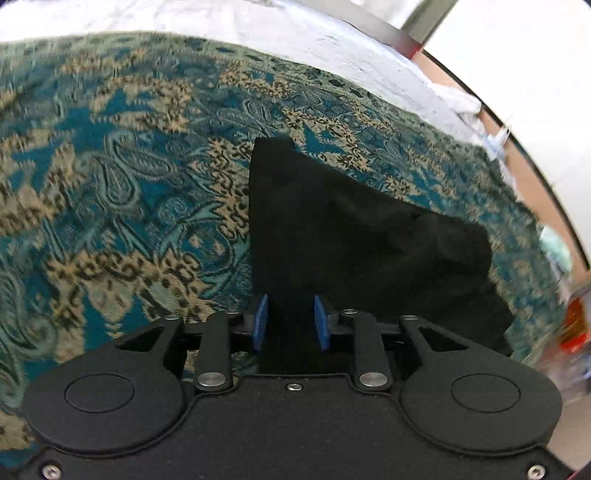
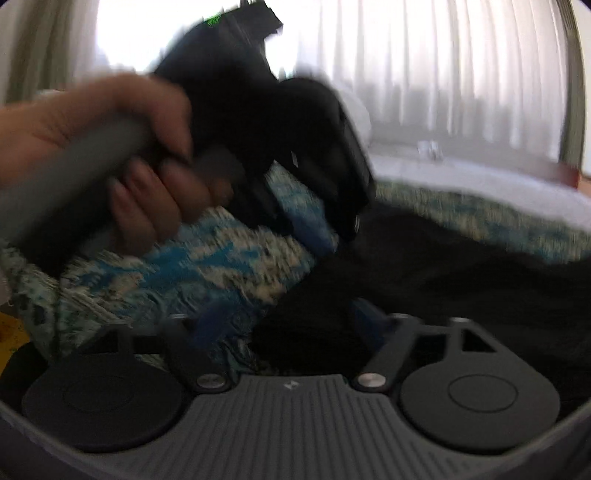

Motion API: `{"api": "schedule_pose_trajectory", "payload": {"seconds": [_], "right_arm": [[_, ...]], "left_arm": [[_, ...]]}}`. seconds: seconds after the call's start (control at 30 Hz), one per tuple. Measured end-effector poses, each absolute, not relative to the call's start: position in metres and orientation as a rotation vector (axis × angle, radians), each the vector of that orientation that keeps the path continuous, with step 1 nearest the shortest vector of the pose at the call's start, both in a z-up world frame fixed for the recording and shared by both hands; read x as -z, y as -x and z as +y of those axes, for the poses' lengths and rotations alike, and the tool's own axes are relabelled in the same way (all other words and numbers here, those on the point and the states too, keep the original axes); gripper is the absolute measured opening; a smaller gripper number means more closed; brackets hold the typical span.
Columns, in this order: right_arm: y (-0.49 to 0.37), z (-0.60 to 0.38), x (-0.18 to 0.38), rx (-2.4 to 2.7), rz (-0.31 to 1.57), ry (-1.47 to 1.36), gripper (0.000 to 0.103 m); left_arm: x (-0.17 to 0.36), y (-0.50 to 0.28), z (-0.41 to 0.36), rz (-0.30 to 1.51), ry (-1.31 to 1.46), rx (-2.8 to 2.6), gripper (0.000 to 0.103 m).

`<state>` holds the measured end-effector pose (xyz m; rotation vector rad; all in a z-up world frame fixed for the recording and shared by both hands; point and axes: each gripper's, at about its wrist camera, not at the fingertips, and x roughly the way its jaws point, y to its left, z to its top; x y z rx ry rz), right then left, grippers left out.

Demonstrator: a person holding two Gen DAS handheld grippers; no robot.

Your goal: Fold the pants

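Observation:
The black pants (image 1: 354,236) lie partly folded on a teal and gold patterned spread (image 1: 122,184). My left gripper (image 1: 291,319) hangs above them with black cloth between its blue pads; the jaws stand a little apart around the fabric. In the blurred right wrist view, the pants (image 2: 424,280) spread across the right side. My right gripper (image 2: 291,328) has its blue fingers wide apart, with a bunched edge of the pants between them. The hand holding the left gripper (image 2: 314,155) is straight ahead, close by.
The patterned spread (image 2: 207,266) covers a bed with a white sheet (image 1: 295,33) beyond it. A bed edge and floor (image 1: 532,162) lie to the right, with blurred items there. White curtains (image 2: 461,74) hang at the back.

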<state>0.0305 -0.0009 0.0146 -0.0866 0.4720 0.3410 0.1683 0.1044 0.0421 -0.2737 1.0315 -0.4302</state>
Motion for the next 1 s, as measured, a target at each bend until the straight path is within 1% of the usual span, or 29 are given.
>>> {"api": "schedule_pose_trajectory", "payload": {"seconds": [0.07, 0.1, 0.13, 0.2, 0.4, 0.57, 0.7, 0.93, 1.0], "right_arm": [[-0.028, 0.001, -0.010, -0.296, 0.445, 0.118, 0.051], [-0.025, 0.001, -0.010, -0.293, 0.435, 0.121, 0.048], [-0.023, 0.000, -0.009, -0.286, 0.429, 0.119, 0.042], [-0.019, -0.002, -0.007, -0.282, 0.421, 0.116, 0.039], [-0.017, 0.001, -0.003, -0.279, 0.409, 0.132, 0.039], [-0.014, 0.004, -0.002, -0.277, 0.399, 0.151, 0.039], [-0.013, 0.004, -0.002, -0.280, 0.398, 0.146, 0.039], [-0.014, 0.005, -0.001, -0.288, 0.394, 0.158, 0.040], [-0.013, 0.004, -0.004, -0.303, 0.396, 0.165, 0.043]], "left_arm": [[-0.039, -0.172, 0.102, 1.032, 0.257, 0.421, 0.025], [-0.037, -0.172, 0.100, 1.029, 0.245, 0.417, 0.025], [-0.035, -0.174, 0.098, 1.020, 0.234, 0.411, 0.024], [-0.034, -0.178, 0.093, 0.996, 0.223, 0.401, 0.024], [-0.033, -0.207, 0.083, 0.962, 0.214, 0.358, 0.023], [-0.030, -0.241, 0.076, 0.936, 0.211, 0.296, 0.015], [-0.027, -0.261, 0.071, 0.919, 0.214, 0.277, 0.015], [-0.031, -0.272, 0.065, 0.848, 0.176, 0.202, 0.015], [-0.035, -0.269, 0.057, 0.827, 0.115, 0.184, 0.014]]}}
